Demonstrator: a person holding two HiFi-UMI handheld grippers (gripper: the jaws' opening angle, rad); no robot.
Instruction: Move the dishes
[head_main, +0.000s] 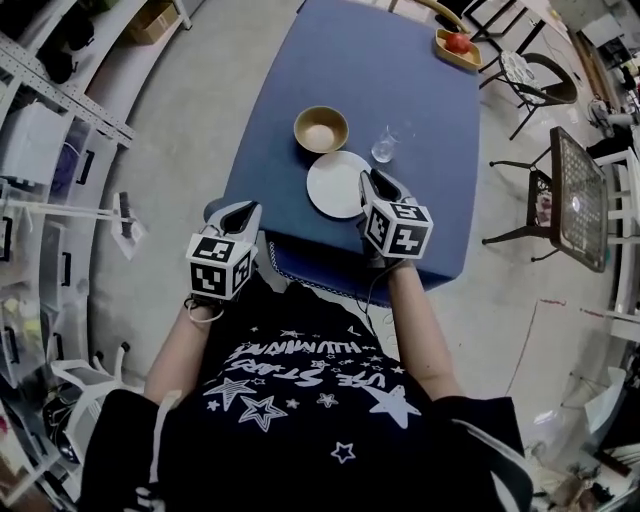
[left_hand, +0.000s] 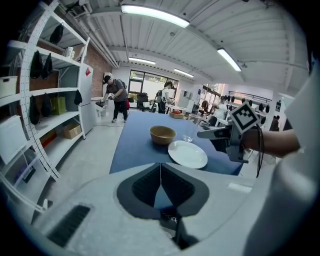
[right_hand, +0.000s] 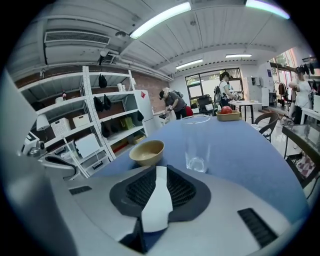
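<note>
Blue worktop (head_main: 420, 110) carries the dishes near the middle of the head view. The white plate (head_main: 335, 185) lies closest to me, the tan bowl (head_main: 321, 128) sits just beyond it to the upper left, and the clear glass (head_main: 383, 150) stands just beyond it to the upper right. My right tool (head_main: 372, 182) hangs level over the plate's right rim, with its jaws a slit apart and nothing held. I judge the white showing in that slit, in the right gripper view, to be the plate seen from above. My left tool (head_main: 240, 210) sits at the lower left by the worktop's near left corner, its jaws pressed together and empty. The plate looks like the dish to take first. It lies flat and my jaws close sideways, so as they stand they cannot bite it. I would open them wider, roll the tool a quarter turn, and slide one jaw under the right rim with the other over it. The bite should go well in from the edge, since a smooth plate held by one rim will likely droop or slip. I would come in low from the right, because the glass stands just ahead of the tips and could topple at a nudge.
</note>
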